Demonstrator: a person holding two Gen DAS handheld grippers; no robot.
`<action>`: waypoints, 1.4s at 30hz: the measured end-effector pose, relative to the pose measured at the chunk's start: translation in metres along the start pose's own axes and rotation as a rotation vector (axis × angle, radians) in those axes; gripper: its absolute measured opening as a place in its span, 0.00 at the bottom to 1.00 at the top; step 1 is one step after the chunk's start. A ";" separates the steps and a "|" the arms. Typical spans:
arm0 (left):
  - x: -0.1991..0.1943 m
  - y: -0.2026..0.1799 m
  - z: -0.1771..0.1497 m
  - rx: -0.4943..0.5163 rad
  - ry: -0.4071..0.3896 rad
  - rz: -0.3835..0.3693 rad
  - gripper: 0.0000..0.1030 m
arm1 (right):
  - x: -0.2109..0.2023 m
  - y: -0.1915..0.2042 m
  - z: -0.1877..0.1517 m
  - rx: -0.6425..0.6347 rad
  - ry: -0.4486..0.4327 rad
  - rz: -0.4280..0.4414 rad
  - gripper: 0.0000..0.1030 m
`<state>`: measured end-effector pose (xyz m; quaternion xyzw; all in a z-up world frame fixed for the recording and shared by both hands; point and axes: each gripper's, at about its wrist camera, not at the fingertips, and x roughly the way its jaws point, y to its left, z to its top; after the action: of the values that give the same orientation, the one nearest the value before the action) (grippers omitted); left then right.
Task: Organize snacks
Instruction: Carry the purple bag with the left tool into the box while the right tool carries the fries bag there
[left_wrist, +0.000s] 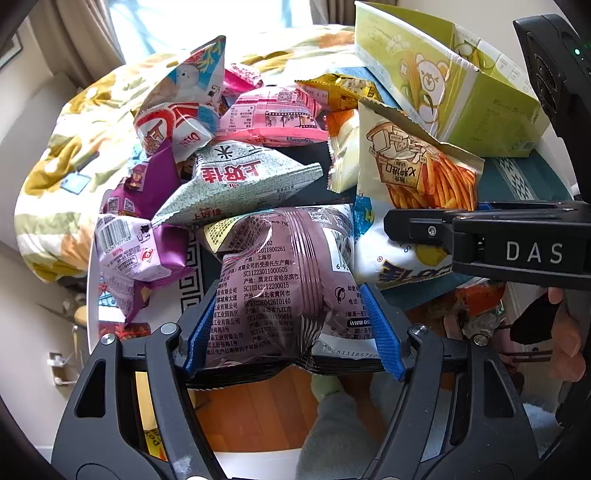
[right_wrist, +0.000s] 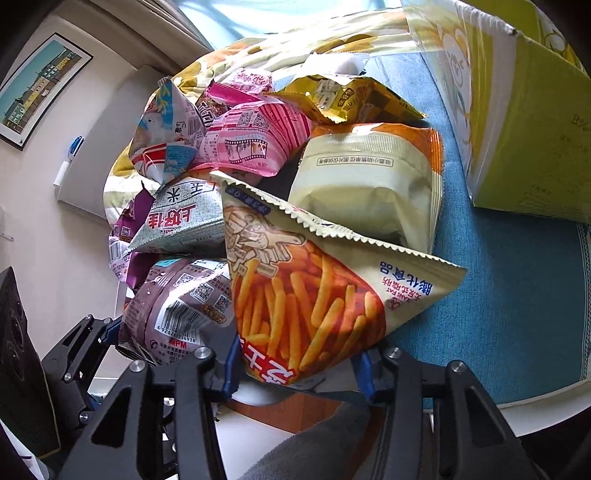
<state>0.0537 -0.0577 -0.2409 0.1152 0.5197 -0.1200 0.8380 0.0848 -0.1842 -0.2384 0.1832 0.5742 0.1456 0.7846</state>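
Observation:
A heap of snack bags lies on the blue-clothed table (right_wrist: 517, 295). My left gripper (left_wrist: 291, 332) is shut on a mauve snack bag (left_wrist: 280, 280), gripping its lower end between the blue pads; the same bag shows in the right wrist view (right_wrist: 177, 306). My right gripper (right_wrist: 299, 365) is shut on a beige bag printed with orange fries (right_wrist: 306, 295), also seen in the left wrist view (left_wrist: 417, 166), with the right gripper's finger (left_wrist: 417, 225) across it. An open green carton (left_wrist: 461, 81) stands at the back right.
Other bags in the heap: a grey-green one (left_wrist: 240, 181), a pink one (left_wrist: 269, 114), a purple one (left_wrist: 136, 240), a yellow one (right_wrist: 347, 96), a cream and orange one (right_wrist: 373, 177). A floral duvet (left_wrist: 66, 155) lies behind. Orange floor (left_wrist: 258, 413) shows below.

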 end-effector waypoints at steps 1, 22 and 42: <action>-0.003 -0.002 0.000 0.000 -0.005 0.000 0.67 | -0.005 0.000 0.000 -0.003 -0.009 -0.003 0.43; -0.120 -0.071 0.097 -0.056 -0.269 0.036 0.68 | -0.167 -0.013 0.028 -0.162 -0.248 -0.008 0.43; -0.032 -0.154 0.305 0.060 -0.275 -0.114 0.68 | -0.227 -0.151 0.147 0.038 -0.245 -0.158 0.43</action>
<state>0.2475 -0.2972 -0.0902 0.0929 0.4020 -0.1975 0.8893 0.1597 -0.4363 -0.0745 0.1689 0.4896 0.0491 0.8540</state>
